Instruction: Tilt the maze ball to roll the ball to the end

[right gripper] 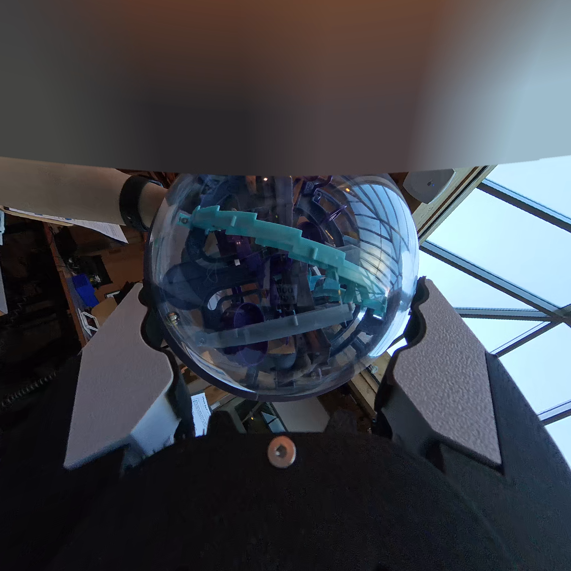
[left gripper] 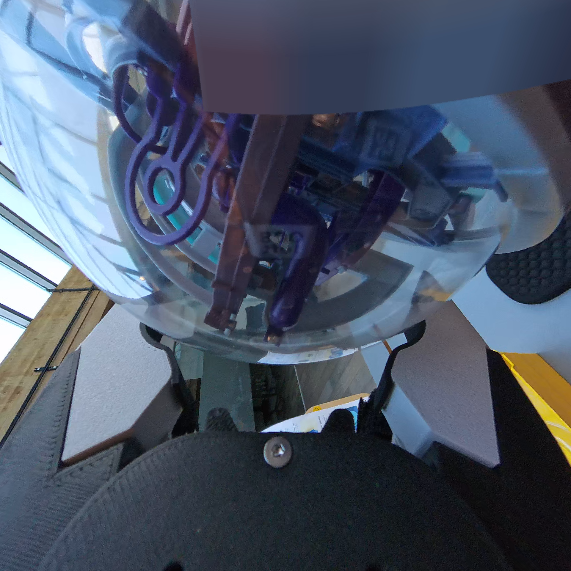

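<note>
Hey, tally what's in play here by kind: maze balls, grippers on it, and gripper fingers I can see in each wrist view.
Maze ball: 1
Grippers, left and right: 2
Fingers, both views: 4
Total: 7

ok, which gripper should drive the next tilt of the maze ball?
Right, probably. The right tongs straddle the maze ball near its widest, so a wrist roll should tilt it firmly. The left tongs only pinch its lower cap.

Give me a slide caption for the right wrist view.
Right gripper clamps the clear maze ball, its teal track arcing inside, windows behind.
</note>
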`<state>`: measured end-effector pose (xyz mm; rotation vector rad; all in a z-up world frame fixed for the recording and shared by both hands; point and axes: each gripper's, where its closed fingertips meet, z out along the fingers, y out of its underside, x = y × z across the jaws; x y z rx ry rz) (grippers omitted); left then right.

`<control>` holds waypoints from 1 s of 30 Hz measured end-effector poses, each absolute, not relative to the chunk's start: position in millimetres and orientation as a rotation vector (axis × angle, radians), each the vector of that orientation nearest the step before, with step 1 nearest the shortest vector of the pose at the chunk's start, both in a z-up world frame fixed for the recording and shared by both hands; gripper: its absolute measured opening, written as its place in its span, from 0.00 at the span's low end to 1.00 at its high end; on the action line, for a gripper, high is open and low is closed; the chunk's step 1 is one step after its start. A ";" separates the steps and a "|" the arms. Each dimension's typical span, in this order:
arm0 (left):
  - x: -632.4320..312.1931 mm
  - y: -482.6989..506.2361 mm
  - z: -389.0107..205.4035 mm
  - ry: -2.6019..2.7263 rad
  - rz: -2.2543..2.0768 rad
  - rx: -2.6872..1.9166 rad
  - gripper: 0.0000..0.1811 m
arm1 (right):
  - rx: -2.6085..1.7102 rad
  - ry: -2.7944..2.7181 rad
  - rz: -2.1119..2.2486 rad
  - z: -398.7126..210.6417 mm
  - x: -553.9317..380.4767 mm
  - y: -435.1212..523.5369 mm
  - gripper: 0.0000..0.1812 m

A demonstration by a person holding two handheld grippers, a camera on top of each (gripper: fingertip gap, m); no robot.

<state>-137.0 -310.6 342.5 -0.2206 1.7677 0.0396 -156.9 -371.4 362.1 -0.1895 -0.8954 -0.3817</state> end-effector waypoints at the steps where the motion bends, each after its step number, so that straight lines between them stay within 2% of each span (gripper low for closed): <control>1: -137.2 -310.2 342.9 1.763 0.047 -0.221 0.87 | -0.189 -0.899 -0.389 362.3 -157.3 -371.3 0.87; 30: -160.8 -287.9 342.0 1.608 0.043 -0.252 0.87 | -0.248 -1.049 -0.504 359.7 -187.3 -354.8 0.87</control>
